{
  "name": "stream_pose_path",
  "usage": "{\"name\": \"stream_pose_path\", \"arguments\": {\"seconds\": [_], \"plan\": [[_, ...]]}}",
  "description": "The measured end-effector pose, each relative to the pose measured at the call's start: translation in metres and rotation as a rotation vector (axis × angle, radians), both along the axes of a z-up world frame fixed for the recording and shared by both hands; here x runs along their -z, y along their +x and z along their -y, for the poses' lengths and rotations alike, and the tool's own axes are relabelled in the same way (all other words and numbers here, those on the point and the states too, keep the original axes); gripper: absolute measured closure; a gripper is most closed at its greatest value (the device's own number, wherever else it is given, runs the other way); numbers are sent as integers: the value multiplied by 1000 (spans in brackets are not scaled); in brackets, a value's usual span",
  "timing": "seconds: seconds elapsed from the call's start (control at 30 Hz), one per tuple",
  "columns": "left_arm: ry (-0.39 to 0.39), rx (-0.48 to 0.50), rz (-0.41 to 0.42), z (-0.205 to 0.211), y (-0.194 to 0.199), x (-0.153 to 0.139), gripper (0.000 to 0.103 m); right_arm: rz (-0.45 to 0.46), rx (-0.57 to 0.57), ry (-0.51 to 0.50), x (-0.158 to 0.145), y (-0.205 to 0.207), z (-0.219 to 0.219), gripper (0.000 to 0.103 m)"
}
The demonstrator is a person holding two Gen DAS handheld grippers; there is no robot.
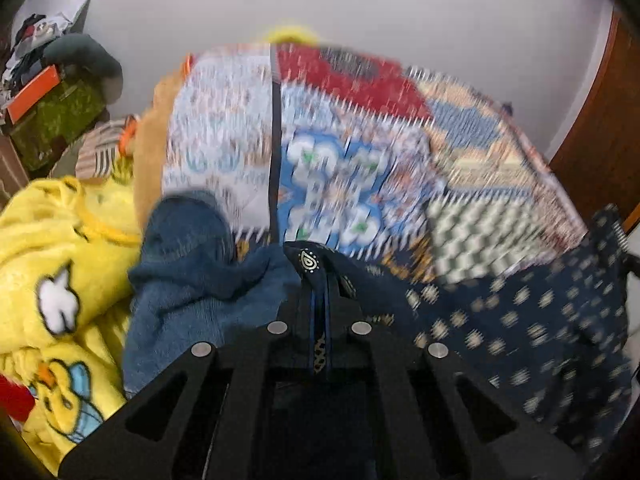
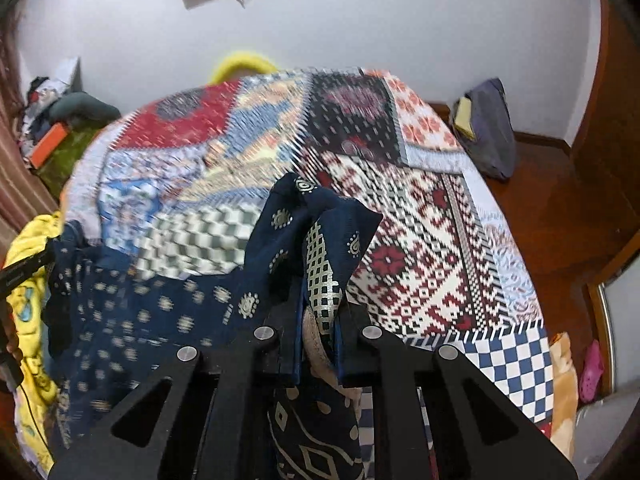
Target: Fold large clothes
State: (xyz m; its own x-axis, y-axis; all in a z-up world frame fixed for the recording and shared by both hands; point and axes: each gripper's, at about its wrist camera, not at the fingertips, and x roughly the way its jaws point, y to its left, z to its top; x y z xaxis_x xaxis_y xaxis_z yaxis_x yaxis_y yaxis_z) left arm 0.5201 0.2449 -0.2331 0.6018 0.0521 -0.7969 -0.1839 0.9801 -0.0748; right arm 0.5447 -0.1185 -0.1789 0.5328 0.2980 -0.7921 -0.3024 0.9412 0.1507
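- Left hand-held gripper (image 1: 318, 280): clenched on a fold of the navy printed cloth (image 1: 520, 320), a thin edge of it pinched between the black fingers.
- Right hand-held gripper (image 2: 318, 300): clenched on a thicker bunch of the same navy cloth, gold lattice border showing between the fingers.
- Navy cloth: strung between both grips, sagging over the near edge of the bed; in the left wrist view spreading toward 3 o'clock, in the right wrist view toward 9 o'clock.
- Patchwork bedspread (image 2: 420, 248): covering the bed beneath the cloth, red, blue and checkered panels, blurred.
- Blue towel (image 1: 192, 272): crumpled at 9 o'clock of the left grip, touching the navy cloth.
- Yellow blanket (image 1: 60, 260): farther toward 9 o'clock, cartoon print, beside the towel.
- Pink clog (image 2: 592, 368): on the wooden floor at 3 o'clock.
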Motion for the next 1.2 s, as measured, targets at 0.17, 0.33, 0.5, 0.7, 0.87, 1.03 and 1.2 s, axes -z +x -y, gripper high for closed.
{"name": "stream_pose_path", "arguments": {"seconds": [0.17, 0.33, 0.5, 0.7, 0.87, 1.03, 1.2], "plan": [[11, -5, -85, -3, -6, 27, 98, -30, 15, 11, 6, -2, 14, 90], [-6, -1, -114, 1, -32, 8, 96, -36, -8, -24, -20, -26, 21, 89], [29, 43, -50, 15, -79, -41, 66, 31, -49, -36, -67, -83, 37, 72], [60, 94, 31, 36, -162, -93, 20, 151, -67, -77, -114, -158, 51, 36], [9, 96, 21, 43, -218, -95, 13, 166, -97, -102, -116, -206, 60, 30], [-81, 92, -55, 44, -260, -67, 13, 96, -117, -99, -87, -242, 69, 30], [-193, 86, -168, 43, -293, -20, 14, -40, -93, -80, -38, -266, 82, 30]]}}
